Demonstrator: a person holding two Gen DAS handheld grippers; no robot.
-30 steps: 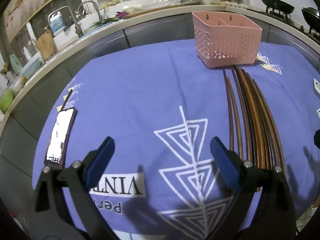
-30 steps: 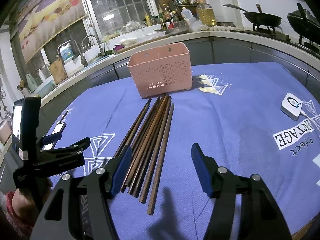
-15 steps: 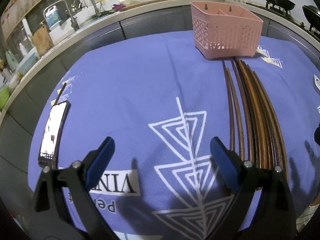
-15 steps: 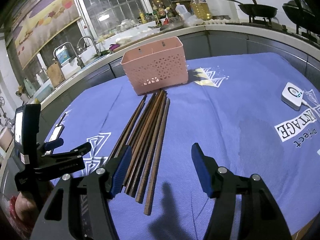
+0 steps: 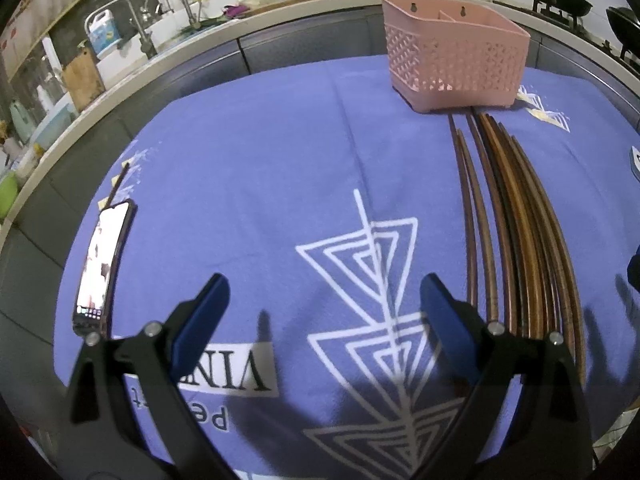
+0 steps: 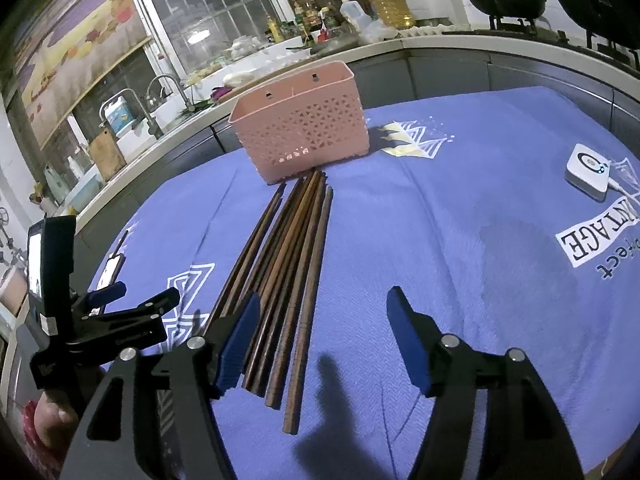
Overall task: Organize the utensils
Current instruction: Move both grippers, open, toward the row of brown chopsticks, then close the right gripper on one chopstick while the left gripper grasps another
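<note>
Several brown wooden chopsticks (image 6: pixel 288 264) lie side by side on the blue cloth, their far ends near a pink lattice basket (image 6: pixel 304 136). In the left wrist view the chopsticks (image 5: pixel 516 220) lie to the right and the basket (image 5: pixel 452 56) stands at the far right. My right gripper (image 6: pixel 322 340) is open and empty, low over the near ends of the chopsticks. My left gripper (image 5: pixel 324 312) is open and empty over the cloth, left of the chopsticks; it also shows in the right wrist view (image 6: pixel 132 304).
A phone (image 5: pixel 100 264) lies at the cloth's left edge. A small white device (image 6: pixel 588 172) with a cable sits on the right of the cloth (image 6: pixel 460 208). A counter with a sink (image 6: pixel 160 96), bottles and woks runs behind the table.
Both grippers have moved slightly forward and lower toward the cloth. The chopsticks and basket have not moved. Both jaws stay open.
</note>
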